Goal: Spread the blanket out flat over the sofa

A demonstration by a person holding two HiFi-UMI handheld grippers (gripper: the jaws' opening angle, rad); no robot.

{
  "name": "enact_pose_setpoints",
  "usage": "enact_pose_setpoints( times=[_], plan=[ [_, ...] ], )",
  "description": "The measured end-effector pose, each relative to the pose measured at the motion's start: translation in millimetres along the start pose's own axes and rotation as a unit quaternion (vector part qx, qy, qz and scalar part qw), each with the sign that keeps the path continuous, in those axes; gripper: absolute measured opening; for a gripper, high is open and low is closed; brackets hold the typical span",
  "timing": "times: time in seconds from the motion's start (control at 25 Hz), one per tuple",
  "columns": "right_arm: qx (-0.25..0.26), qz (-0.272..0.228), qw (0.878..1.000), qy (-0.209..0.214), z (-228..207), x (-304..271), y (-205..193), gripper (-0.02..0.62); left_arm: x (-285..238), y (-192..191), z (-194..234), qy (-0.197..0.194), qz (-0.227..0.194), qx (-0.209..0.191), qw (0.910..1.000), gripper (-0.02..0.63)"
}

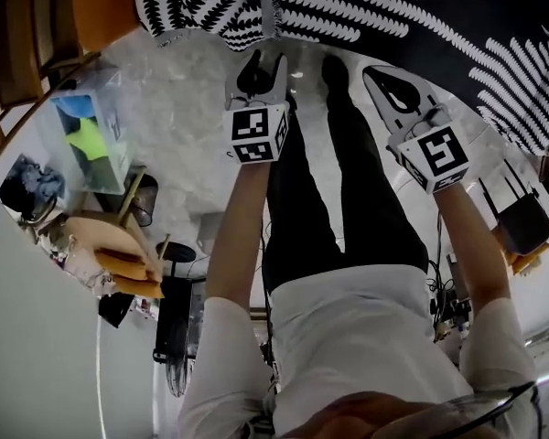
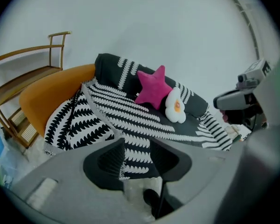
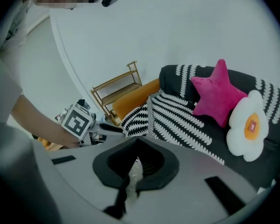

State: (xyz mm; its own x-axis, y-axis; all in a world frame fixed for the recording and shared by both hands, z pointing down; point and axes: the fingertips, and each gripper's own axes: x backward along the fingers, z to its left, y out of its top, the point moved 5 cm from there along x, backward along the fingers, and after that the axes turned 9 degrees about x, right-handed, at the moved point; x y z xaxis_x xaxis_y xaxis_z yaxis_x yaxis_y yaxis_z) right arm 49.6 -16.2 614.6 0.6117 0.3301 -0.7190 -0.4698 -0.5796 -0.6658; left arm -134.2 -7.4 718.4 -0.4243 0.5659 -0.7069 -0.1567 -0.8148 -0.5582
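Observation:
The black-and-white leaf-patterned blanket [image 1: 366, 7] lies over the orange sofa [image 2: 46, 97], with a fold bunched and hanging at the sofa's left end [image 2: 74, 120]. A pink star pillow [image 2: 152, 87] and a white egg-shaped pillow [image 2: 176, 107] rest on it. My left gripper [image 1: 261, 76] hovers above the floor short of the blanket's edge; its jaws stand apart with nothing between them. My right gripper [image 1: 393, 94] is held beside it, also clear of the blanket, with its jaws drawn together on nothing.
A wooden shelf [image 2: 23, 73] stands left of the sofa. A clear plastic box [image 1: 91, 135] with blue and green things and other clutter sit on the floor at the left. The person's legs [image 1: 329, 181] stand between the grippers.

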Motion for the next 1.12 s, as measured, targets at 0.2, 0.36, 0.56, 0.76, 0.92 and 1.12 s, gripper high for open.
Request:
enact_pose_setpoints(
  times=[0.2, 0.36, 0.56, 0.76, 0.92, 1.12],
  plan=[
    [-0.003, 0.002, 1.0, 0.012, 4.1, -48.4, -32.5, -0.003, -47.6, -33.9, 35.4, 0.013, 0.018, -0.005, 0.9997, 0.178],
    [-0.008, 0.005, 1.0, 0.028, 4.7, -87.0, -61.7, -0.003, -87.6, -64.5, 64.7, 0.032, 0.035, -0.001, 0.9989, 0.184],
    [-0.017, 0.002, 0.999, 0.029, 1.6, -112.6, -79.3, -0.003, -125.1, -87.2, 84.7, 0.047, 0.053, 0.008, 0.9974, 0.198],
    [-0.035, 0.006, 0.999, 0.021, -1.6, -119.6, -86.3, -0.003, -148.8, -95.7, 91.9, 0.053, 0.076, -0.002, 0.9957, 0.215],
    [-0.043, 0.008, 0.999, 0.017, -5.8, -132.0, -89.5, -0.003, -166.8, -102.0, 103.2, 0.06, 0.088, -0.006, 0.9943, 0.216],
    [-0.041, 0.004, 0.999, 0.018, -1.8, -143.2, -89.1, -0.003, -164.9, -97.9, 117.7, 0.081, 0.072, -0.01, 0.9941, 0.116]
  ],
)
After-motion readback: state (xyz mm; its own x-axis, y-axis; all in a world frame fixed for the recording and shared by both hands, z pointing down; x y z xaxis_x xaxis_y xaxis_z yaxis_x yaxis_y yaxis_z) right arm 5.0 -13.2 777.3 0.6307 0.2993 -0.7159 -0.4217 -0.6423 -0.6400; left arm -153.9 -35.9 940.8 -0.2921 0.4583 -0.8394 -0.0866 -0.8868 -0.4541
